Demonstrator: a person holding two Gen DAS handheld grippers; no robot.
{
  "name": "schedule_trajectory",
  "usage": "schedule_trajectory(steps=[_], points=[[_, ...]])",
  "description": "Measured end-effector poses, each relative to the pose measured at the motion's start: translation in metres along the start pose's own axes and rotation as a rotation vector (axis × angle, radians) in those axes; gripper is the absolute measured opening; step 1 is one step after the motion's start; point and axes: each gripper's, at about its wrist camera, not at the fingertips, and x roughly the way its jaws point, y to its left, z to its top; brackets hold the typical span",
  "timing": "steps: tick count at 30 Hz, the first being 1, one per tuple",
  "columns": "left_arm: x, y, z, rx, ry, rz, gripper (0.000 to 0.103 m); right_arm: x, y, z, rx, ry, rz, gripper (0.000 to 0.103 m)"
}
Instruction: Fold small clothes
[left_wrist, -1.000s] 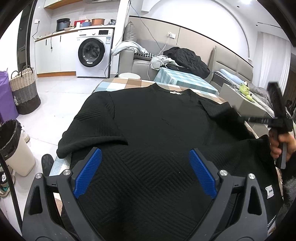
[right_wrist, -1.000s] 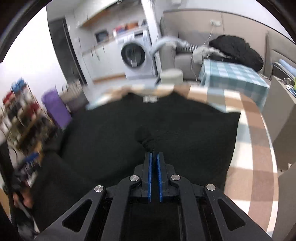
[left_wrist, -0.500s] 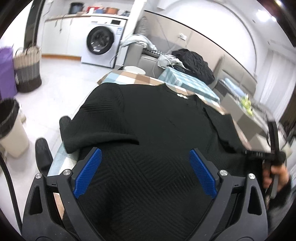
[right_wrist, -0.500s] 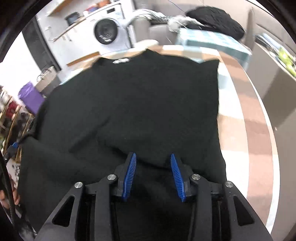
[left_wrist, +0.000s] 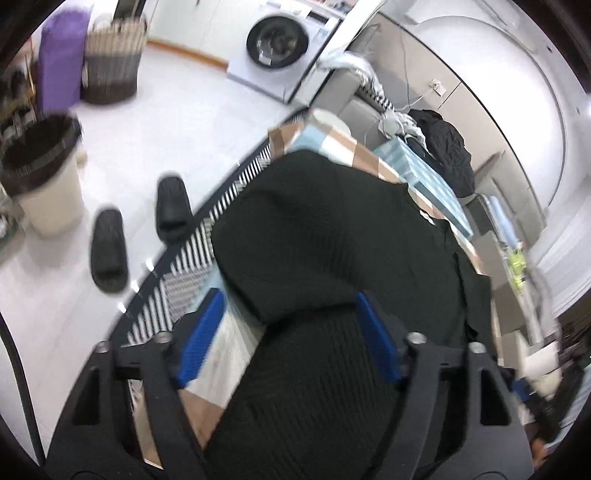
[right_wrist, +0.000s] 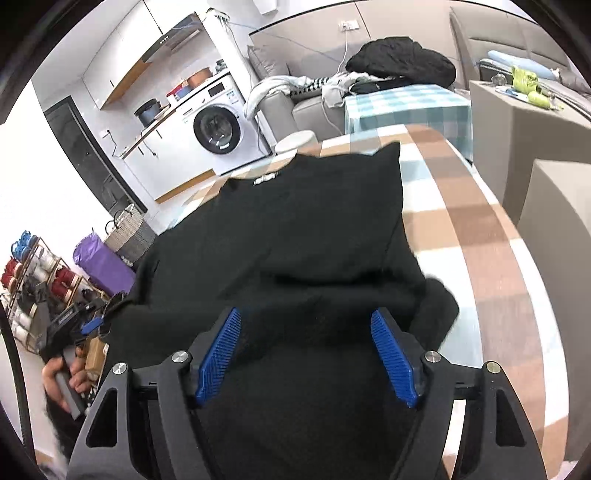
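While black knit sweater lies on checked tablecloth, 2 black slippers sit at 9 o'clock; left gripper closing, ungrasping; right gripper, previously clenched, opening, released.

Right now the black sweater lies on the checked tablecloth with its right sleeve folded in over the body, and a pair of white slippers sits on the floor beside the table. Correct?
Not quite: the slippers are black, as the left wrist view shows. The black sweater does lie on the checked tablecloth, right sleeve folded in.
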Motion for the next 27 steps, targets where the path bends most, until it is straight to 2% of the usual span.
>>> schedule_trajectory(steps=[4,8,12,16,17,18,19,21,25,27], points=[[0.01,0.011,-0.007,-0.068,0.071,-0.053,0.063,0.004,-0.003,-0.013,0.026,0.035,0.008,0.075],[0.021,0.014,-0.01,-0.121,0.066,-0.073,0.063,0.01,-0.006,-0.015,0.036,0.028,0.029,0.075],[0.037,0.012,0.002,-0.113,0.064,-0.099,0.063,0.013,-0.008,-0.015,0.035,0.024,0.032,0.075],[0.05,0.01,0.017,-0.135,0.055,-0.086,0.061,0.017,-0.011,-0.017,0.049,0.029,0.031,0.075],[0.053,0.011,0.02,-0.143,0.051,-0.077,0.059,0.017,-0.012,-0.017,0.051,0.026,0.031,0.075],[0.057,0.011,0.025,-0.15,0.05,-0.06,0.047,0.018,-0.012,-0.017,0.054,0.024,0.029,0.075],[0.06,0.013,0.028,-0.156,0.046,-0.039,0.029,0.018,-0.012,-0.017,0.058,0.022,0.028,0.075],[0.064,0.014,0.035,-0.16,0.032,-0.013,0.01,0.018,-0.013,-0.017,0.066,0.022,0.025,0.075],[0.058,0.0,0.049,-0.096,-0.058,0.025,0.005,0.017,-0.016,-0.016,0.081,0.004,0.005,0.075],[0.051,-0.027,0.065,-0.004,-0.114,0.049,0.004,0.016,-0.016,-0.017,0.09,-0.001,-0.005,0.075]])
